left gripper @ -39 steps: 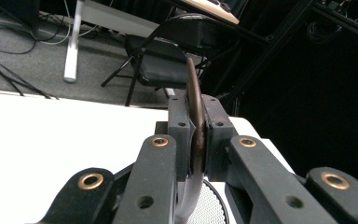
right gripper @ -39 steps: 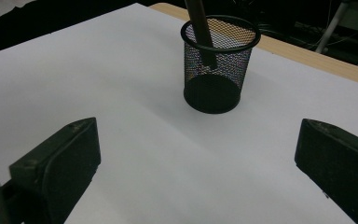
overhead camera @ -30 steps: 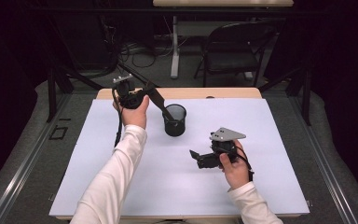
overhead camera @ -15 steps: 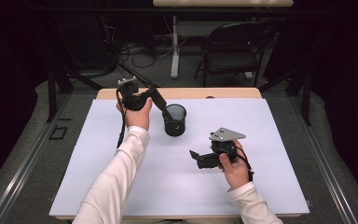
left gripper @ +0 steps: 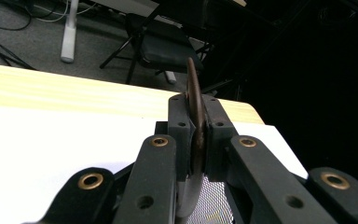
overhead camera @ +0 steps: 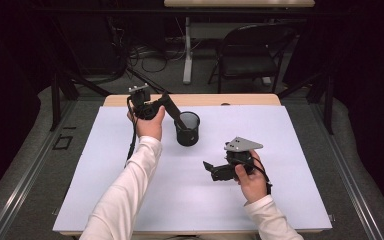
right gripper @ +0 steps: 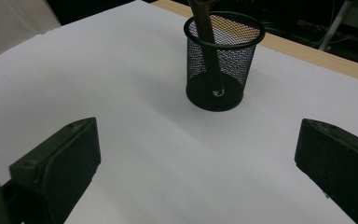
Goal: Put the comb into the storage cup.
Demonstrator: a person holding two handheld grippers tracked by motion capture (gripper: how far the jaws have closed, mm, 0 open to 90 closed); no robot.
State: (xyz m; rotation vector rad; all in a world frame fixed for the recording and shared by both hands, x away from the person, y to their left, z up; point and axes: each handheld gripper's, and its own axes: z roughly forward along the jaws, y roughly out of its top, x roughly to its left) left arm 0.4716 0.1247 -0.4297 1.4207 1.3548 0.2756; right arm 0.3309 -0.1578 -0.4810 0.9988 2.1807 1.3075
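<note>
A black mesh cup stands upright on the white sheet, toward the back middle. My left gripper hovers just left of the cup's rim and is shut on a thin brown stick. The stick slants down into the cup, with its tip at the cup's bottom. In the left gripper view the pads press on both sides of the stick, and the cup's mesh shows below them. My right gripper is open, low over the sheet in front of the cup, its jaws spread wide with nothing between them.
The white sheet covers most of a wooden table, whose bare strip runs along the far edge. Beyond the table stand a black folding chair and a white table leg. Dark metal rails run along both sides.
My left gripper has shifted slightly right and down toward the cup with the stick in it. The right gripper has stayed where it was.
</note>
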